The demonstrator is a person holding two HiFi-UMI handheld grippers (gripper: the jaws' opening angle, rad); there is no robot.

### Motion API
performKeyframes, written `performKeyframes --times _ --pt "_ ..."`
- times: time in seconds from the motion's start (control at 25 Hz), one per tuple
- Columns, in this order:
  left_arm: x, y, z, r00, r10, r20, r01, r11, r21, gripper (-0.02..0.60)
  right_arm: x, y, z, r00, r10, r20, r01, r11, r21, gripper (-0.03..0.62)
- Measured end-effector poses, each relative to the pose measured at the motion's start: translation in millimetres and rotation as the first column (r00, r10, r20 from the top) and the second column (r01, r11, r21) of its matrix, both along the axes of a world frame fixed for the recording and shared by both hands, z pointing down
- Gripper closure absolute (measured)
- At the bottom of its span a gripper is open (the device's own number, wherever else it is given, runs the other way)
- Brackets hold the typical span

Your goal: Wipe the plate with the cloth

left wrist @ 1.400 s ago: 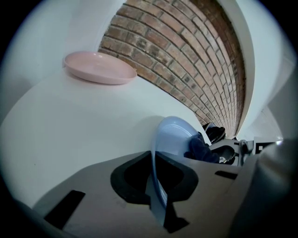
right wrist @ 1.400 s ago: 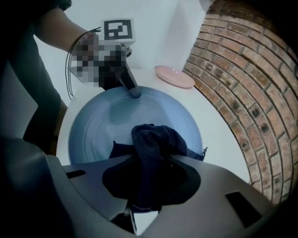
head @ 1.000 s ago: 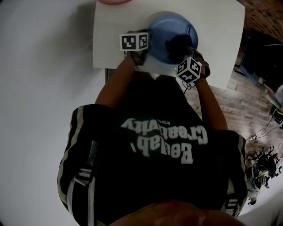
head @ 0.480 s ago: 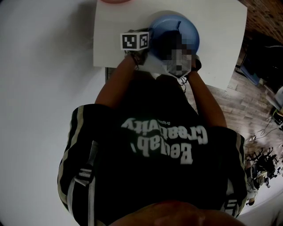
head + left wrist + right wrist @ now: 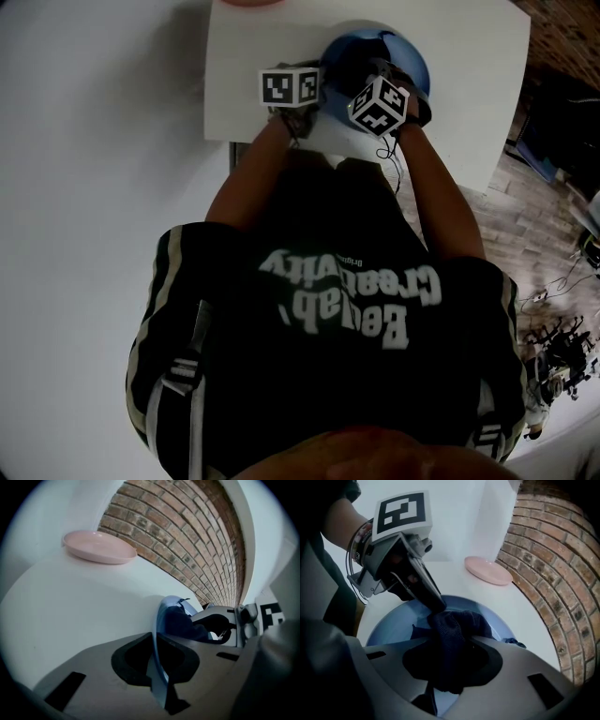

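Observation:
A blue plate (image 5: pixel 408 58) lies on the white table (image 5: pixel 459 84). My left gripper (image 5: pixel 157 660) is shut on the plate's near-left rim, and the plate (image 5: pixel 161 630) shows edge-on between its jaws. My right gripper (image 5: pixel 450 667) is shut on a bunched dark blue cloth (image 5: pixel 452 634), which rests on the plate (image 5: pixel 393 625). The left gripper (image 5: pixel 438 603) reaches the rim just beyond the cloth. In the head view the right gripper's marker cube (image 5: pixel 380 103) hangs over the plate's near part and hides much of the cloth.
A pink plate (image 5: pixel 98 548) sits farther back on the table, by the brick wall (image 5: pixel 553 573). The table's right edge drops to a wooden floor (image 5: pixel 525 216) with cables. The person's body fills the near side of the head view.
The right gripper has slid with the cloth from the plate's near-right rim further onto the plate, up and left in the head view. The left gripper has kept still on the rim.

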State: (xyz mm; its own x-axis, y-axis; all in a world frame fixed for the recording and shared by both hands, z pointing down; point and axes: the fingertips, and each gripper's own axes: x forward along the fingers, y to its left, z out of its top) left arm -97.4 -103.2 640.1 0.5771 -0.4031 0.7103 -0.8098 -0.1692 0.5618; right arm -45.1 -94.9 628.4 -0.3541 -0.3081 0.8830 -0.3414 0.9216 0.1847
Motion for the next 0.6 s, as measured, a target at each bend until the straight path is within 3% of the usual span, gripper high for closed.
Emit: performKeyframes --times 0.28,0.6 --pt "-2 1 -2 1.0 -0.012 -0.015 0.012 1.0 -0.005 0.566 34 -17 -4 0.996 0.068 -0.061 -0.066 0.997 0.037 0.503" --pt "0 -1 0 1.0 -0.014 -0.014 0.014 1.0 -0.001 0.566 80 11 -3 0.989 0.124 -0.08 -0.124 0.992 -0.004 0.505"
